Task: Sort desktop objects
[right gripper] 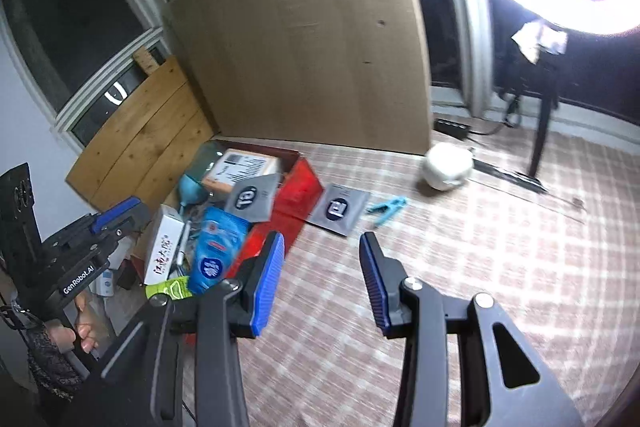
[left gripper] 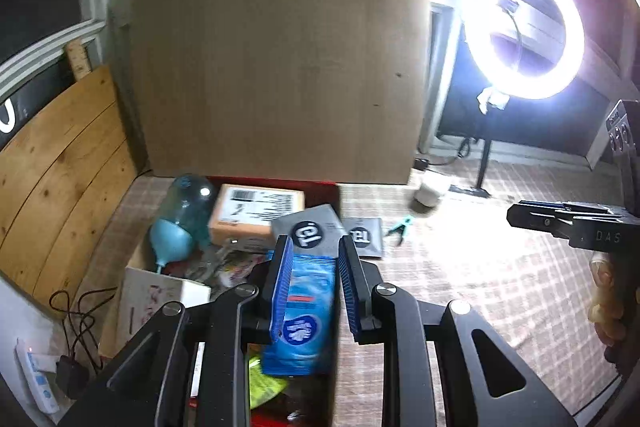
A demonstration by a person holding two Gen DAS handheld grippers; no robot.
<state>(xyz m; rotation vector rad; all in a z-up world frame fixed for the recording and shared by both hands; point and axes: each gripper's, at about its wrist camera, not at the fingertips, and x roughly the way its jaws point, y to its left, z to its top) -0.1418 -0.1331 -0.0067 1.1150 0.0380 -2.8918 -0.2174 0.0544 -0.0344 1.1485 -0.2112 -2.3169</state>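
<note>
Both grippers' jaws apart.

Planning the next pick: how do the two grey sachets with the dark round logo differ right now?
The grey sachet in the box sits tilted, propped on the box's contents against the red wall. The grey sachet on the cloth lies flat outside the box, next to the turquoise clip. Both carry the same dark round logo and look alike in size.

A checked cloth (right gripper: pixel 460 267) covered the table. On it, at the left edge, stood a red box (right gripper: pixel 298 193) full of items. Just right of the box lay a grey sachet (right gripper: pixel 340 207), then a teal clip (right gripper: pixel 386 209). A white cup (right gripper: pixel 448 167) sat near the back edge.
</note>
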